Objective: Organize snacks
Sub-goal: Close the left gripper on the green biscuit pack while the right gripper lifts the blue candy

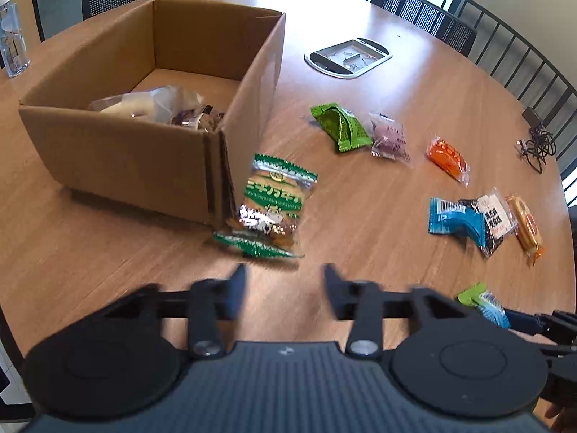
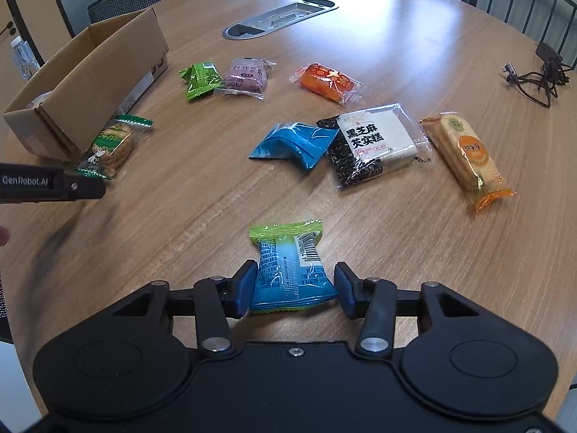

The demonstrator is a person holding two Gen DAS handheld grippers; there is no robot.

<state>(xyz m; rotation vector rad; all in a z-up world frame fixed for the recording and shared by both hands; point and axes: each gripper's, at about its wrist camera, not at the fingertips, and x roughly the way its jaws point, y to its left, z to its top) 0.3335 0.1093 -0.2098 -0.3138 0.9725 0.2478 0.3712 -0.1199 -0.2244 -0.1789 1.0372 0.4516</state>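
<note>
An open cardboard box (image 1: pixel 119 151) (image 2: pixel 83 83) holds a few snack packs (image 1: pixel 162 106). A green-and-white cookie pack (image 1: pixel 270 205) (image 2: pixel 111 144) leans at the box corner. My left gripper (image 1: pixel 285 288) is open and empty just short of that pack. My right gripper (image 2: pixel 293 285) has its jaws around a blue-and-green snack pack (image 2: pixel 288 270) on the table, the left pad touching it and the right pad a little apart. Loose on the table lie a green pack (image 2: pixel 200 79), a purple pack (image 2: pixel 245 76), an orange pack (image 2: pixel 326 81), a blue pack (image 2: pixel 295 140), a black-and-white sesame cake pack (image 2: pixel 371 144) and an orange cracker pack (image 2: pixel 465 151).
The round wooden table (image 2: pixel 360 36) has a metal cable hatch (image 2: pixel 281 18) in the middle. A black cable and charger (image 2: pixel 541 75) lie at the far right. A clear bottle (image 1: pixel 12 36) stands left of the box. Chairs (image 1: pixel 425 14) ring the table.
</note>
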